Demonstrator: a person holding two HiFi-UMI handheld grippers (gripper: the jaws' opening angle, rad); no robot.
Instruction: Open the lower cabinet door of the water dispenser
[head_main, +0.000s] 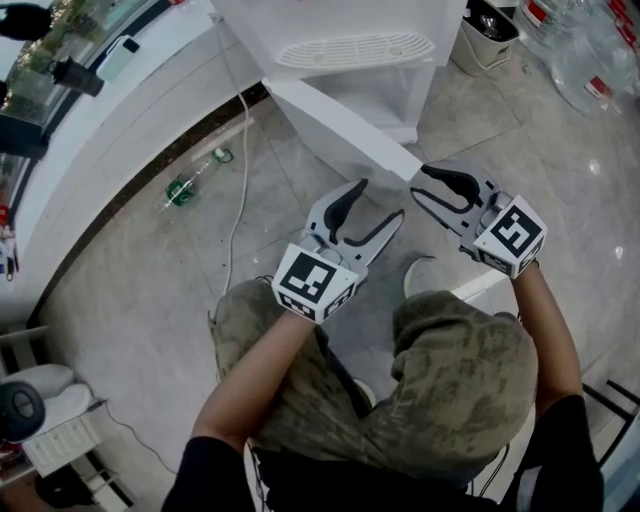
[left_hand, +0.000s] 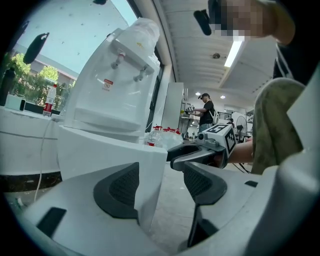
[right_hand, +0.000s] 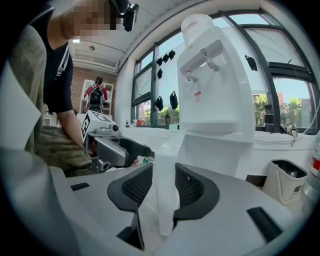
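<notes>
The white water dispenser (head_main: 350, 40) stands at the top of the head view. Its lower cabinet door (head_main: 340, 125) is swung out toward me at a slant. My right gripper (head_main: 420, 182) is at the door's free end. In the right gripper view the door's edge (right_hand: 165, 165) stands upright between the pads of that gripper (right_hand: 163, 187), which press on it. My left gripper (head_main: 382, 198) hangs open just short of the door, nothing between its fingers. In the left gripper view the door panel (left_hand: 110, 150) lies beyond the wide-apart jaws, with the right gripper (left_hand: 200, 152) to its right.
A green bottle (head_main: 180, 190) and a white cable (head_main: 240, 190) lie on the tiled floor at left. A small bin (head_main: 485, 35) stands right of the dispenser, with clear water bottles (head_main: 590, 50) beyond. My knees fill the bottom. A person (left_hand: 205, 112) stands far back.
</notes>
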